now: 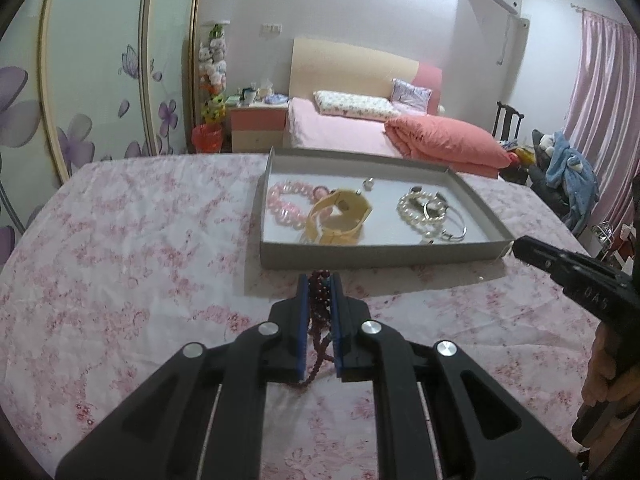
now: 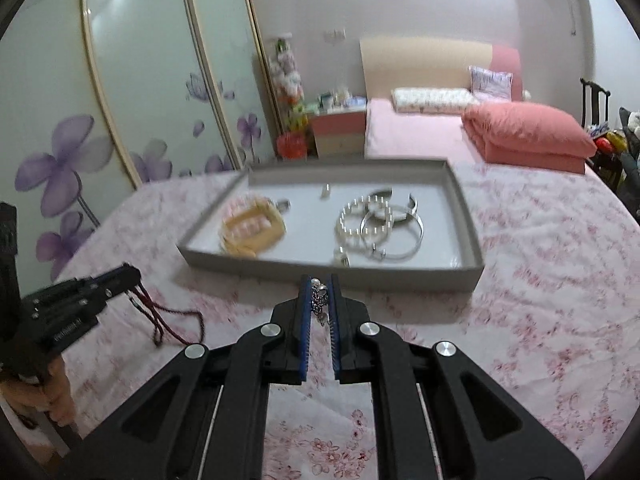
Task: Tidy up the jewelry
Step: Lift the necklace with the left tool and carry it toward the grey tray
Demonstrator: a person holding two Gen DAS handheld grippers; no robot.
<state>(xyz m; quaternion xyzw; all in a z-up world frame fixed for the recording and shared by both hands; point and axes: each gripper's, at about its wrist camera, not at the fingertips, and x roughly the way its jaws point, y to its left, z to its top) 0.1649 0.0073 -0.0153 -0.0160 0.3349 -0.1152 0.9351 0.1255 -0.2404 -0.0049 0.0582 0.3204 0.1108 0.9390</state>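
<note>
Left fingers (image 1: pixel 320 280) pinching dark red beads (image 1: pixel 319 312), right fingers (image 2: pixel 319 282) pinching silver trinket (image 2: pixel 319 300)

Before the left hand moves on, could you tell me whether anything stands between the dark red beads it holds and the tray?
Nothing visible does. Only bare cloth lies between the beads in the left gripper and the tray's low near wall.

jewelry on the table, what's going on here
A person is sorting jewelry into a grey tray using two hand-held tongs. The left tongs are shut on a dark red bead necklace, whose loose end trails on the floral tablecloth. The right tongs are shut on a small silver piece in front of the tray. A pink bracelet, a yellow band, a pearl bracelet and silver bangles already lie in the tray.
</note>
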